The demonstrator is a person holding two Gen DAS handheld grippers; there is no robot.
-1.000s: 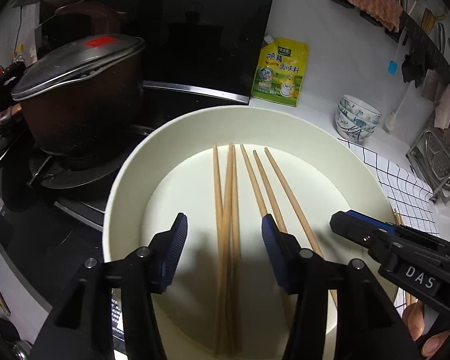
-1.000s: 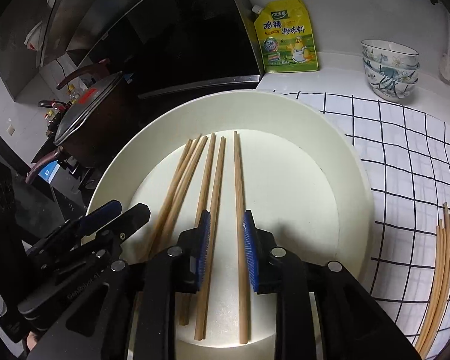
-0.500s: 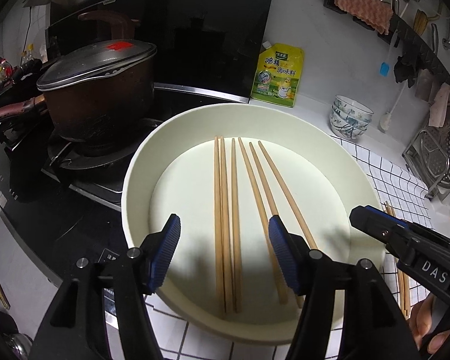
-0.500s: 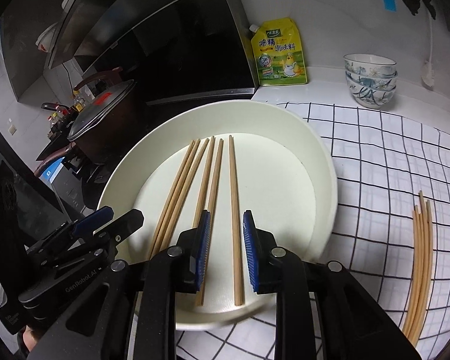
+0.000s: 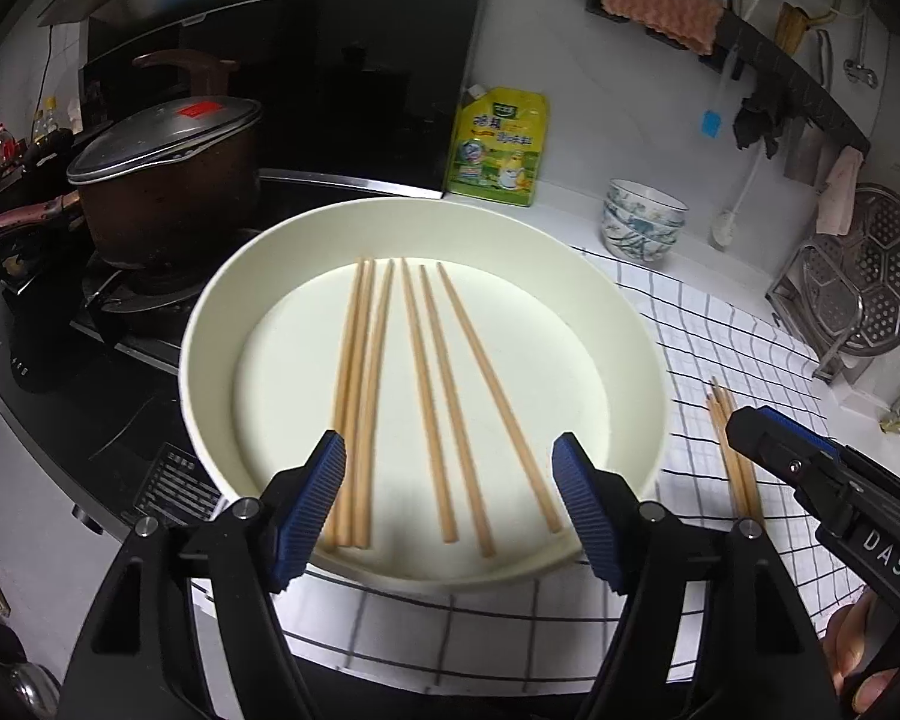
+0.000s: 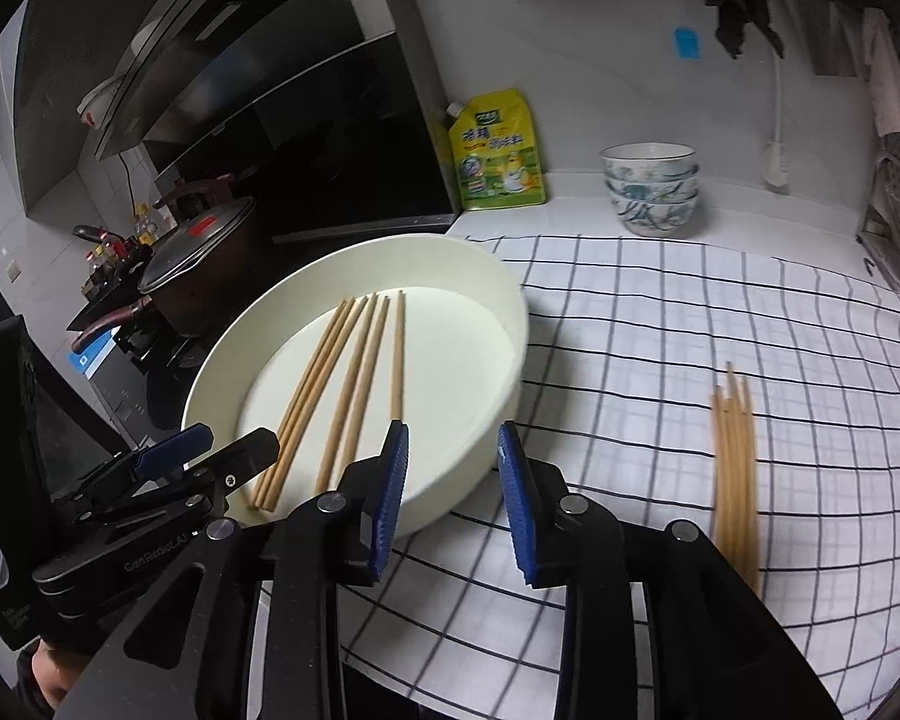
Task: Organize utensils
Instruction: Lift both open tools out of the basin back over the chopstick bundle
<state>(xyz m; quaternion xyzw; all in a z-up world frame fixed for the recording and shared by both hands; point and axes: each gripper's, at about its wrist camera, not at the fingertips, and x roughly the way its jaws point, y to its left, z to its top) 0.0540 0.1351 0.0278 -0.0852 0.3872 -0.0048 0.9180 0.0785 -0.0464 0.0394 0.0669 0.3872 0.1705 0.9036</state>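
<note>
A round cream dish (image 5: 627, 330) holds several wooden chopsticks (image 5: 426, 372) lying side by side, tips toward the wall. More chopsticks (image 6: 732, 450) lie bunched on the checked cloth (image 6: 690, 312) right of the dish. My left gripper (image 5: 447, 450) hovers over the dish's near rim. Its jaws are opening, wide apart, and grip nothing. My right gripper (image 6: 453, 432) hangs above the dish's near right edge, where it meets the cloth. Its jaws are also opening, with nothing between the blue pads. Each gripper shows at the edge of the other's view.
A lidded dark pot (image 5: 168, 180) sits on the stove left of the dish. A yellow pouch (image 5: 498, 144) and stacked patterned bowls (image 5: 642, 219) stand by the back wall. A metal steamer rack (image 5: 870, 288) leans at the far right.
Both grippers have drawn back and up from the dish, which now looks smaller. Both pairs of jaws have widened. The right view has swung toward the chopsticks on the cloth.
</note>
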